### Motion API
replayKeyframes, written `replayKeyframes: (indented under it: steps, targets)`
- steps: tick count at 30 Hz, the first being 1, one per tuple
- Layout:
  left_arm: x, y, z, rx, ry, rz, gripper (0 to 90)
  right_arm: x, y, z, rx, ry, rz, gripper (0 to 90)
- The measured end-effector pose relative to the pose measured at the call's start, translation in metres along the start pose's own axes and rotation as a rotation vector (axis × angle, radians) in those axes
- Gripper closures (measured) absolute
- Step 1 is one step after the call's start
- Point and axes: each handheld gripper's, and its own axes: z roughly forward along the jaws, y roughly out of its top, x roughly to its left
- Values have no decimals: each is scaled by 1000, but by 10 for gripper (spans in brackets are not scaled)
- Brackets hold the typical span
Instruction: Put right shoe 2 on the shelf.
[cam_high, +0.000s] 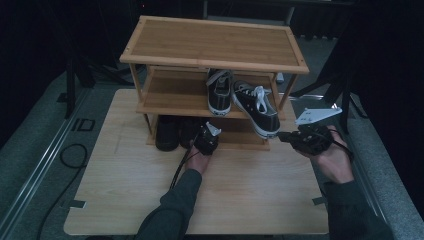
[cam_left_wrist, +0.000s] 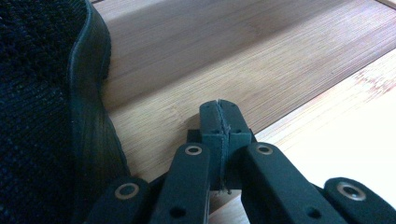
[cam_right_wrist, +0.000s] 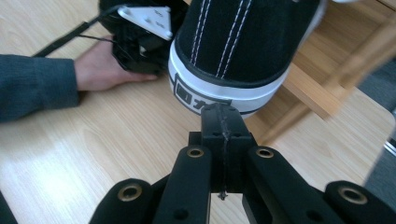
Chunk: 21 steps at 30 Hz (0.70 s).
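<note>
Dark floor (cam_high: 40, 125), black cable (cam_high: 70, 155) lying left of wooden table (cam_high: 125, 200).

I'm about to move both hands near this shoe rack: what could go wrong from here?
1. The right-hand sneaker overhangs the middle shelf edge; the shut right hand-held gripper sits just at its heel and could nudge it off.
2. The shut left hand-held gripper is close beside the dark shoe on the bottom shelf, so a sideways move may shove it.

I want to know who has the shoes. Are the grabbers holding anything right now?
No. The left gripper and right gripper are both shut on nothing; the right one sits just short of the sneaker heel.
</note>
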Motion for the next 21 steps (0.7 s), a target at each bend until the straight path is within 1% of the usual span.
replayKeyframes:
  steps: [1,2,3,6,7,12,13,14,15,16,17,18,19,20,21]
  targets:
    - [0,0,0,0,-1,-1,899,2,2,2,-4,12,-7,900]
    - [0,0,0,0,-1,-1,899,2,2,2,-4,12,-7,900]
    - [0,0,0,0,-1,-1,899,7,5,6,-14,26,-14,900]
    - [0,0,0,1,-4,-2,899,9,7,9,-22,37,-12,900]
    - [-1,0,1,-18,2,-27,900,11,8,12,-29,51,-12,900]
    - [-1,0,1,-19,3,-27,900,17,12,18,-46,71,-15,900]
    - [-1,0,1,-19,2,-28,900,20,15,23,-51,83,-22,900]
    - [-1,0,1,-19,2,-28,900,20,15,23,-51,83,-22,900]
    - [1,0,-1,5,-2,-1,900,22,18,29,-42,65,-21,900]
    - [1,0,-1,5,-2,-1,900,22,18,29,-42,65,-21,900]
    - [-1,0,1,-18,-1,-31,900,21,19,35,-43,55,-10,900]
    - [-1,0,1,-18,-1,-31,900,21,19,35,-43,55,-10,900]
    - [0,0,1,-18,-2,-29,900,20,20,38,-63,71,0,900]
    - [0,0,1,-18,-2,-29,900,20,20,38,-63,71,0,900]
    - [0,0,1,-18,1,-29,900,23,23,42,-60,73,-9,900]
